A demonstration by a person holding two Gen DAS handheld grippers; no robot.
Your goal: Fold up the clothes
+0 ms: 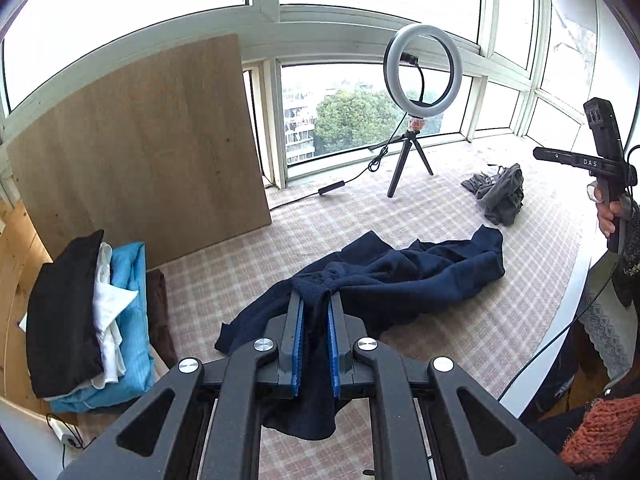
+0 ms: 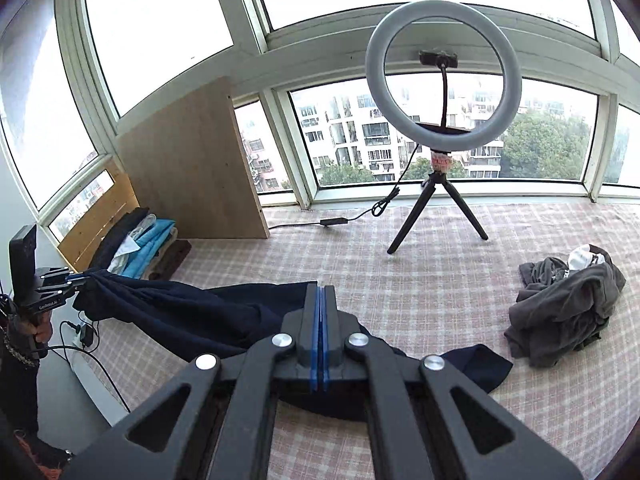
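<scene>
Checked cloth (image 1: 460, 344), left gripper (image 1: 315, 300) pinching navy garment (image 1: 408, 276), right gripper (image 2: 320, 296) closed, empty.

The left gripper (image 1: 315, 300) points forward and a little down. Its two blue pads (image 1: 298, 344) sit close together with a bunch of dark blue cloth (image 1: 400, 276) pinched between them, and some of the cloth hangs down under the fingers. In the right wrist view, this gripper is off to the left, held up by a hand (image 2: 40, 330) wrapped around its handle.

The right gripper (image 2: 320, 294) points forward too. Its blue pads (image 2: 316, 340) are pressed flat against each other with no gap. In the left wrist view, a hand (image 1: 608, 210) holds its handle, far off to the right.
</scene>
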